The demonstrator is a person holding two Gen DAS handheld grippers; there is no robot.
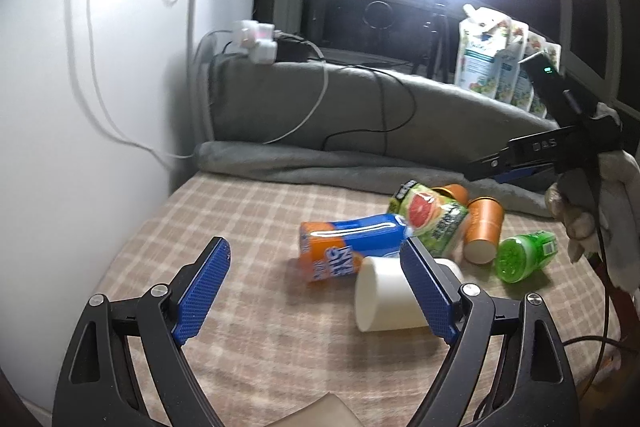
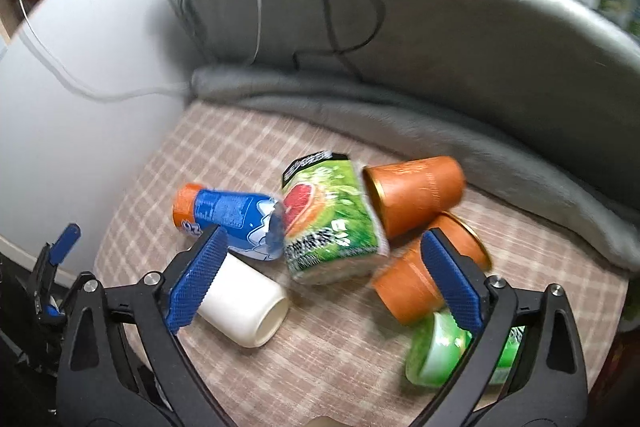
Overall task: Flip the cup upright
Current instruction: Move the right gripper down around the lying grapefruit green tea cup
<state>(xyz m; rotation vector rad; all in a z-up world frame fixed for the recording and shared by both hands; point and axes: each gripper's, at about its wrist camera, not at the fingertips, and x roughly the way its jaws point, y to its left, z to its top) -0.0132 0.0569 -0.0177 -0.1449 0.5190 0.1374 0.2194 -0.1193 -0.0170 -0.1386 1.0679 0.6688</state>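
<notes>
1. Nothing is flipped yet: the white cup lies on its side on the checked tabletop, at about 4 o'clock in the left wrist view.
2. The left gripper is spread wide and empty, its right finger just in front of the cup.
3. The right gripper is also wide and empty (view blurred).
4. Count: one white cup, one blue-orange bottle, one green grapefruit carton, two orange cups, one green container, all lying down.
</notes>
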